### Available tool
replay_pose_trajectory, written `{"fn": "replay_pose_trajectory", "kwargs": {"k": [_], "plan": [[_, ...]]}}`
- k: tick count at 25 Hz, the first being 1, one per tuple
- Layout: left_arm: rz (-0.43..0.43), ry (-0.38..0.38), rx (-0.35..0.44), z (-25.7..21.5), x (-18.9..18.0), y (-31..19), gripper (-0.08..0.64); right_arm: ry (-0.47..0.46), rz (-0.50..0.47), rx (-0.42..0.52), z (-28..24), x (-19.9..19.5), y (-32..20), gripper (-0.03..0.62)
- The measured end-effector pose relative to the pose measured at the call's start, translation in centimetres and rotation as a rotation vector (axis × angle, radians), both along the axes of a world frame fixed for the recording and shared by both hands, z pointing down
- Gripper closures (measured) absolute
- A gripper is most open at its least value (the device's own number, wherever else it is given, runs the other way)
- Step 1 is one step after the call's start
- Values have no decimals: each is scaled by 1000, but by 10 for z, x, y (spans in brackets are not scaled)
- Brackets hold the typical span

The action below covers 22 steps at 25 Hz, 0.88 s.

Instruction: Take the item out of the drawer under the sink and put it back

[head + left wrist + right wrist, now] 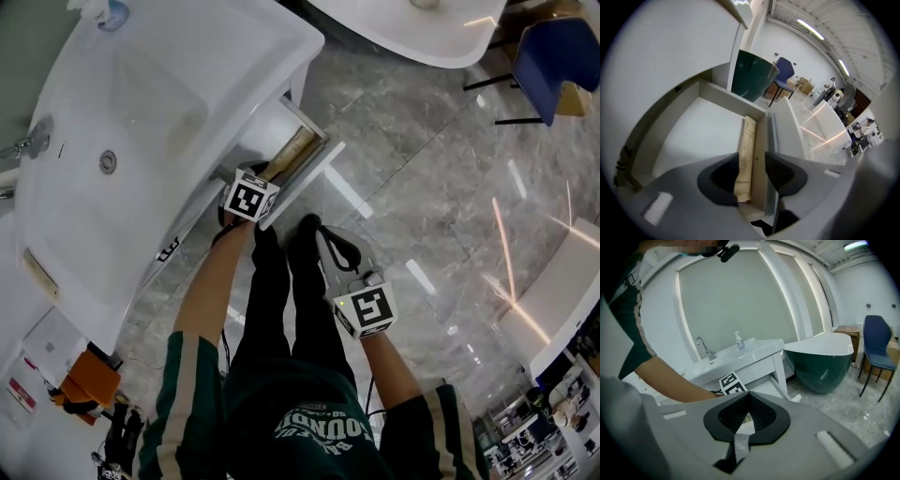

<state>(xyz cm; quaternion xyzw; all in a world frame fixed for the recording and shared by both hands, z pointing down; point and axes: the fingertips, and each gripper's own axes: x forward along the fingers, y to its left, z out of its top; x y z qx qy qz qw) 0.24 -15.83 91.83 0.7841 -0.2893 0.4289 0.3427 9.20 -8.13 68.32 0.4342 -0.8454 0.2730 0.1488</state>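
Progress: early, drawer [708,136] open | beige paper roll [747,150] being bracketed, ungripped, by released left hand-held gripper [753,161] | right hand-held gripper [749,397] being held clenched, empty | remaining: lift-out, return

Sink [159,94] glossy smooth white; floor [422,187] polished grey stone; roll [747,150] tan, probably paper, matt.

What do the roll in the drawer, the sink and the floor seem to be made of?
Roll: probably kraft paper, matte tan, creased, with small print.
Sink: likely glazed ceramic, glossy white.
Floor: polished grey veined stone or tile, mirroring light streaks.
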Motion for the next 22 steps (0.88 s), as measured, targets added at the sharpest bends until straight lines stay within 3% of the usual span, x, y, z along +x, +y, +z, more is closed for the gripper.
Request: {"fn": "replay_pose_trajectory", "kwargs": {"k": [2, 6, 9, 14, 18, 22], "plan": [[7, -30, -27, 14, -3, -1, 350, 2, -6, -23, 6, 1, 3, 591], [52, -111, -2, 23, -4, -21, 350, -1, -4, -51, 19, 6, 6, 591], [89, -94, -52, 36, 12, -21, 350, 0, -1, -60, 24, 11, 4, 591], [192, -162, -88, 49, 19, -17, 356, 10, 9, -80, 24, 17, -1, 591], [217, -187, -110, 58, 19, -14, 364, 8, 10, -95, 28, 19, 2, 591], [211, -183, -114, 59, 18, -16, 421, 8, 11, -105, 29, 22, 3, 591]]}}
